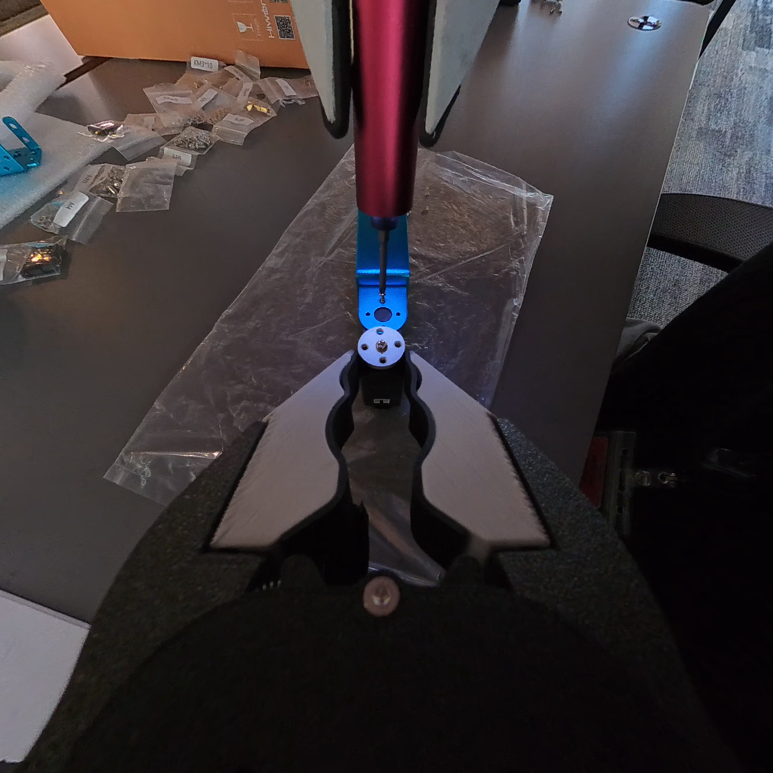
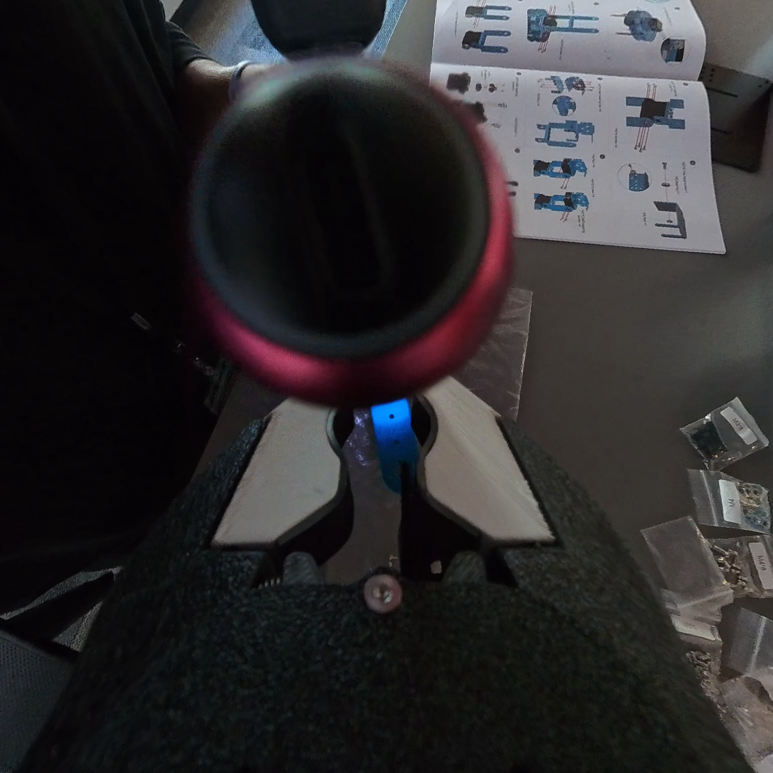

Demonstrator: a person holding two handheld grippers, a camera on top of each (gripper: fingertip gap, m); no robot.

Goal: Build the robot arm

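Note:
My left gripper [image 1: 380, 359] is shut on a small black servo [image 1: 381, 387] with a round silver horn [image 1: 380, 344] on top. A blue metal bracket [image 1: 381, 293] stands just beyond the horn, its flat tab lying next to it. My right gripper [image 1: 382, 129] comes in from above, shut on a red electric screwdriver [image 1: 385, 104]. The screwdriver's thin bit [image 1: 383, 267] points down onto a small screw in the bracket tab. In the right wrist view the screwdriver's butt end [image 2: 347, 234] fills the middle, and the blue bracket [image 2: 395, 443] shows below it between the fingers [image 2: 472, 464].
A clear plastic sheet [image 1: 293, 318] lies under the parts on the dark table [image 1: 564, 146]. Several small bags of screws [image 1: 167, 138] lie to the left, also seen in the right wrist view [image 2: 728, 502]. An orange box [image 1: 175, 29], another blue bracket [image 1: 16, 146], an open instruction booklet [image 2: 585, 138] and a chair [image 1: 711, 226] are nearby. Left tips to right tips: about 8 cm.

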